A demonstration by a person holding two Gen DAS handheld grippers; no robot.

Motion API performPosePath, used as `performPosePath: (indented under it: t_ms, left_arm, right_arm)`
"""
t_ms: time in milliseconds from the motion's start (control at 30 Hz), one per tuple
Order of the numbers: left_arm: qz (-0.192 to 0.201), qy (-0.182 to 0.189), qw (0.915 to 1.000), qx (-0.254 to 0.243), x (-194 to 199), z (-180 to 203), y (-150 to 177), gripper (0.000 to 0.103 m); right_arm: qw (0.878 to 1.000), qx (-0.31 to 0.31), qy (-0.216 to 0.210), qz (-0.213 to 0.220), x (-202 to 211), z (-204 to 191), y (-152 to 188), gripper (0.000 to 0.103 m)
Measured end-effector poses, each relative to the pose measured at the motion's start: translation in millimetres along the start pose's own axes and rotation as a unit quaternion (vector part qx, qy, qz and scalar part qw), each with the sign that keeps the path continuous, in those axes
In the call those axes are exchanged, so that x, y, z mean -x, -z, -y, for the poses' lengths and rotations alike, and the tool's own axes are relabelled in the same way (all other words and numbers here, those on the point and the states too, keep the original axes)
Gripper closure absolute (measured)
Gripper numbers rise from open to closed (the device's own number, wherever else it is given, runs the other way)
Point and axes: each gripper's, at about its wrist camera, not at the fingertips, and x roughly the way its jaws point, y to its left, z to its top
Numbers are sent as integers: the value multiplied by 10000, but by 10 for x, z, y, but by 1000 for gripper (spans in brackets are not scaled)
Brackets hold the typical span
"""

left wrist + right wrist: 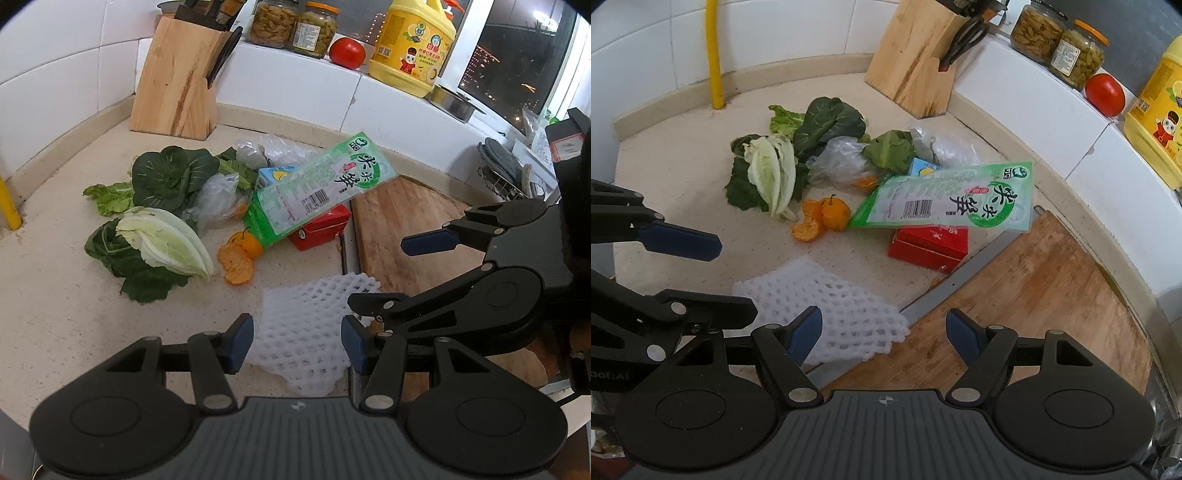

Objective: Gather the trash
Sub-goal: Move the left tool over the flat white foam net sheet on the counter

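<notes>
White foam fruit net (pixel 308 332) is lying flat on the counter (pixel 74 314), overlapping the cutting board (pixel 417 236) edge. My left gripper (pixel 297 343) is straddling it, released, positioning to pinch. Right gripper (pixel 884 336) is hovering released at three o'clock, holding nothing.

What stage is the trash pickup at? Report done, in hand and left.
Done: nothing visibly collected. In hand: nothing; the left gripper and right gripper both have open, empty jaws, the left straddling the white foam net. Left: the net, green wrapper, red box, orange peel, vegetable leaves and plastic bags on the counter.
</notes>
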Motion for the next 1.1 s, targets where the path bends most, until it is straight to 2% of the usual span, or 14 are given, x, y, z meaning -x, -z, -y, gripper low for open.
performPosePath:
  t_ms: [1100]
  left_arm:
    - [-138, 188, 9996, -181, -141, 138, -7, 57]
  right_arm:
    - [9996, -75, 269, -87, 4, 131, 109, 23]
